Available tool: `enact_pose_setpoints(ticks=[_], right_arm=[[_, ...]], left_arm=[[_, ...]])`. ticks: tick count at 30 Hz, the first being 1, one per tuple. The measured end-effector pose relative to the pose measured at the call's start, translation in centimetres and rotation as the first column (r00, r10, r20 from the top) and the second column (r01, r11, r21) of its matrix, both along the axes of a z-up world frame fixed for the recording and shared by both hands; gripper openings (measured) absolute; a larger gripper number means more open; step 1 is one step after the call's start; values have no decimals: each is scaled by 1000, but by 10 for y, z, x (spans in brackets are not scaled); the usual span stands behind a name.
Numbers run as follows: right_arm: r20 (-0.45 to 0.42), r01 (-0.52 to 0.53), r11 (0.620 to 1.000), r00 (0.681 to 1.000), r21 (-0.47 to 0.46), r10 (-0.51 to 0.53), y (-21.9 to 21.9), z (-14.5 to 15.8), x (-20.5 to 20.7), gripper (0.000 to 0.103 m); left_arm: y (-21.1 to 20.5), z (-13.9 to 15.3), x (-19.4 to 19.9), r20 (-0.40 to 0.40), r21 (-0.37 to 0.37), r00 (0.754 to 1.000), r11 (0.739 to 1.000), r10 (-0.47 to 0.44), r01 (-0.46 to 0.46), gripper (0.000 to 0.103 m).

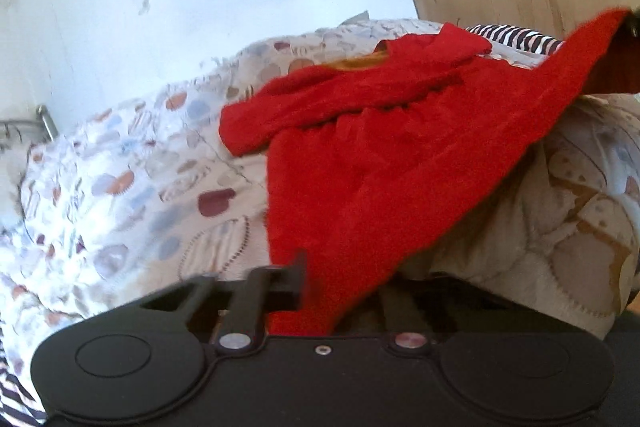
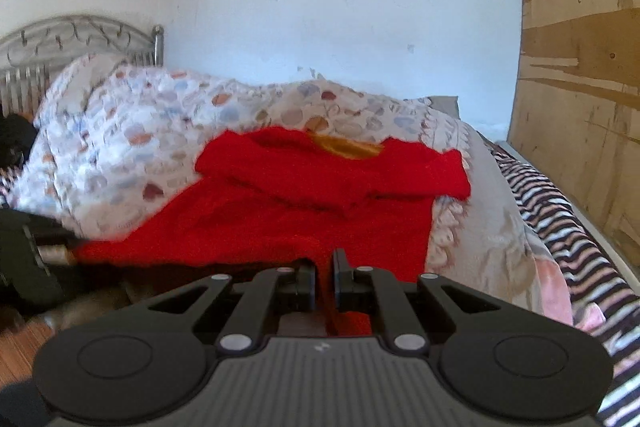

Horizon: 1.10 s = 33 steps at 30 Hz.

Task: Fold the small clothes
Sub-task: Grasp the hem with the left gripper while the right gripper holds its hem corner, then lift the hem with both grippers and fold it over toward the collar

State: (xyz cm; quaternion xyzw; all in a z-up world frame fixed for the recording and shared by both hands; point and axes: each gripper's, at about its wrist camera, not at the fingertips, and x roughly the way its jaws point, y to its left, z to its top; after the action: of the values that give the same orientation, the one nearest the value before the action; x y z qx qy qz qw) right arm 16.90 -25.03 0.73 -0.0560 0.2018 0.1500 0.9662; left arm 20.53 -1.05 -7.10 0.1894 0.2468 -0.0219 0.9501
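**Red garment pinched at both hem corners, fold barely begun**

Nearest, at 6 o'clock in the right wrist view, the right gripper (image 2: 324,279) has its jaws clamped on the hem of the fuzzy red knitted garment (image 2: 304,203). In the left wrist view the left gripper (image 1: 320,291) likewise pinches red cloth, though one finger is buried under it. The other gripper shows at 9 o'clock in the right view, at the opposite hem corner. Beyond, the sleeves already lie crossed over the chest toward 12 o'clock, on the patterned quilted bedspread (image 2: 120,131). By my judgement, the bottom-to-top fold remains.
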Motion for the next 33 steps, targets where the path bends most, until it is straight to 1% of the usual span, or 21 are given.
enact_pose_setpoints(ticks=[1,3,5,7,10,14,18,21,25,27,30,33], right_arm=[[-2,3,1000,1000,-27,-3,3,-6,-4,9],[24,14,993,1000,-113,-11,12,-17,-16,8],[77,31,977,997,-212,-15,23,-26,-30,7],[124,50,965,992,-257,-19,31,-29,-43,7],[181,85,957,983,-277,-35,34,-27,-56,6],[264,129,952,963,-276,-54,35,-12,-71,5],[301,141,957,952,-253,-61,31,3,-88,5],[321,140,958,945,-249,-55,31,12,-110,5],[361,151,963,930,-225,-61,30,24,-152,5],[372,158,967,925,-200,-74,29,29,-172,5],[400,175,970,911,-166,-97,29,37,-199,5],[413,186,973,903,-137,-114,29,45,-209,5]], left_arm=[[2,1,-3,12,1,1000,1000,1,-1,6],[7,7,-10,41,-20,999,1000,-1,2,6],[7,12,-19,88,-34,996,999,2,1,5],[8,19,-27,137,-34,991,999,-1,6,5],[7,29,-37,180,-55,984,998,-12,23,4],[5,48,-50,216,-79,976,996,-23,41,4],[7,68,-69,246,-105,969,992,-38,65,4],[9,81,-93,268,-105,962,991,-52,83,4],[14,99,-135,298,-102,951,988,-79,115,4],[15,106,-152,292,-116,952,985,-87,126,4],[15,118,-179,307,-132,948,982,-86,132,4],[15,127,-194,314,-154,946,979,-81,135,4]])
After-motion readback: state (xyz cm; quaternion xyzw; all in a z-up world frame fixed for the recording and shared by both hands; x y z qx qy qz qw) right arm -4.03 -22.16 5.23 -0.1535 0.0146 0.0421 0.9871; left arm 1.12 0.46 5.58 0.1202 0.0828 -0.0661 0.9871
